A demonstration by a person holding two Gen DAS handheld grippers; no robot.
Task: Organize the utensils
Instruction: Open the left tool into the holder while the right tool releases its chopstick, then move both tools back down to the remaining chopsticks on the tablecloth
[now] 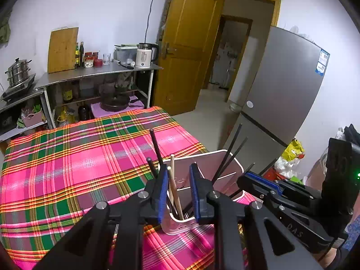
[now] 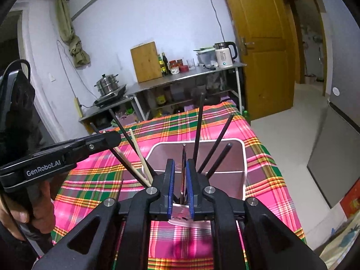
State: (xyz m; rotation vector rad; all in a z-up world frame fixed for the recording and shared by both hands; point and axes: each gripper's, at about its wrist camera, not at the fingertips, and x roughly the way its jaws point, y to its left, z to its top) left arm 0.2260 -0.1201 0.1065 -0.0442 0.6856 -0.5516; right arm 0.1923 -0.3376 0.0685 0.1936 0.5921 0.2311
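A pink utensil holder [image 1: 222,164] stands on the plaid tablecloth [image 1: 78,168]; it also shows in the right wrist view [image 2: 225,157]. Black chopsticks [image 2: 198,130] and light wooden chopsticks [image 1: 174,189] stand in it. My left gripper [image 1: 178,189] is open, its pads on either side of the holder's near left corner and the wooden chopsticks. My right gripper [image 2: 180,180] hangs over the holder's near compartment, its pads close around a thin dark utensil [image 2: 183,171] standing upright between them. The right gripper also shows in the left wrist view [image 1: 263,181].
A steel counter [image 1: 96,73] with a kettle [image 1: 145,55], a cutting board [image 1: 63,49], bottles and a steamer pot [image 1: 18,72] stands behind the table. A grey fridge [image 1: 288,85] and an open wooden door [image 1: 186,45] are to the right.
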